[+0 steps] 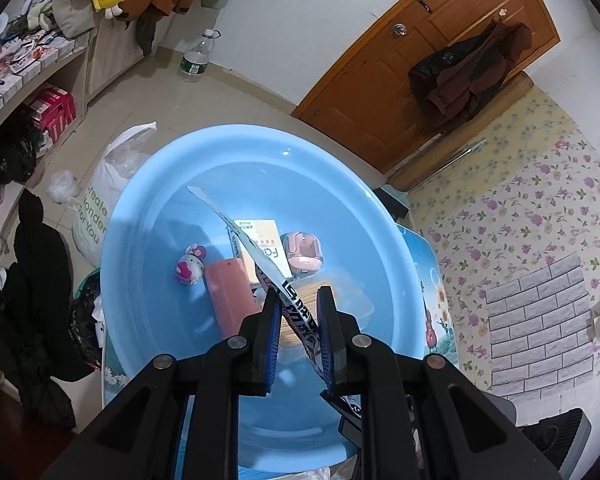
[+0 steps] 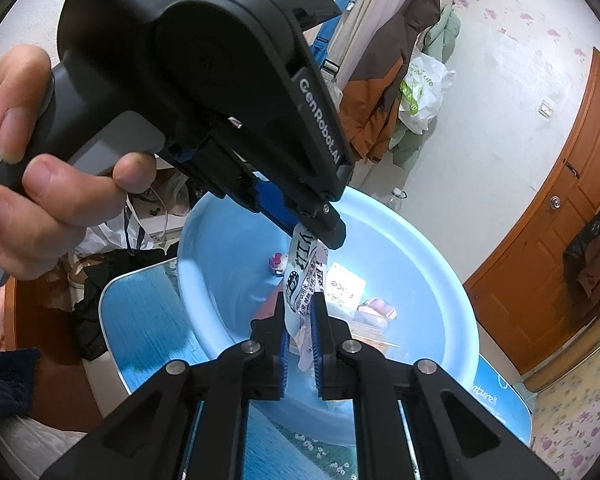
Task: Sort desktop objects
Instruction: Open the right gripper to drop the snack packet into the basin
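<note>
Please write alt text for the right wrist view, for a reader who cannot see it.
Two black grippers hold one printed packet above a light blue basin: the left gripper, held in a hand, grips its upper end, and the right gripper grips its lower part. A white card and a small pink-and-white toy lie in the basin.

- Printed sachet [image 1: 278, 280]: flat white packet with black lettering, held edge-on above the blue basin [image 1: 148, 216].
- In the basin: a small pink-and-white cat figurine [image 1: 191, 266], a pink rectangular block [image 1: 230, 296], a white-and-yellow carton [image 1: 266, 246], and a pink rounded case [image 1: 302, 254], clustered together.
</note>
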`<state>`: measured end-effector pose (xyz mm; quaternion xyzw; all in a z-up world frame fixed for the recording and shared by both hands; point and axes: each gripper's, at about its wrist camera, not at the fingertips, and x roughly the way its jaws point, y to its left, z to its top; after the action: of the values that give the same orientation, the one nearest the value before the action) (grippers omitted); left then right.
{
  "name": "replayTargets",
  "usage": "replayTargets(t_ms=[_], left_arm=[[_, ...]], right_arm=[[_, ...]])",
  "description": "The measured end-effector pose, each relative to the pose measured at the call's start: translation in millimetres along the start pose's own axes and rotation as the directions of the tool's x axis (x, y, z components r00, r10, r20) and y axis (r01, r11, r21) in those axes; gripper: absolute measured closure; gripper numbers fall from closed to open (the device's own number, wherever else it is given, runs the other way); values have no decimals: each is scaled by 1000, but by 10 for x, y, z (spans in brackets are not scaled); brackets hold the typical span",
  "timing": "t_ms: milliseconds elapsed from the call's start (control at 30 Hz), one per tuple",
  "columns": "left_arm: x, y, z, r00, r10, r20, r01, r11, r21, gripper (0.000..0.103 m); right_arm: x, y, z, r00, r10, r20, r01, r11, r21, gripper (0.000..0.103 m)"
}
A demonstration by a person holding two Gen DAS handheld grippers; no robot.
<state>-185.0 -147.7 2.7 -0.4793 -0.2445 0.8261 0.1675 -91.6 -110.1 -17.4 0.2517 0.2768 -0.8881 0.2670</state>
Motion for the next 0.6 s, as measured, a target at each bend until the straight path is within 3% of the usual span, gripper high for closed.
replayTargets(t_ms=[67, 133, 600], left_arm=[[-7, -11, -4, 1000, 18, 0, -18, 1000, 4, 87], [-14, -21, -3, 1000, 31, 5, -31, 999, 11, 87], [-47, -47, -20, 999, 40, 15, -41, 999, 16, 86]], right_arm=[[-34, -8, 7, 1000, -25, 9, 25, 1000, -1, 60], [-72, -32, 11, 999, -43, 26, 43, 999, 0, 53], [-181, -81, -12, 998, -57, 27, 57, 998, 2, 53]])
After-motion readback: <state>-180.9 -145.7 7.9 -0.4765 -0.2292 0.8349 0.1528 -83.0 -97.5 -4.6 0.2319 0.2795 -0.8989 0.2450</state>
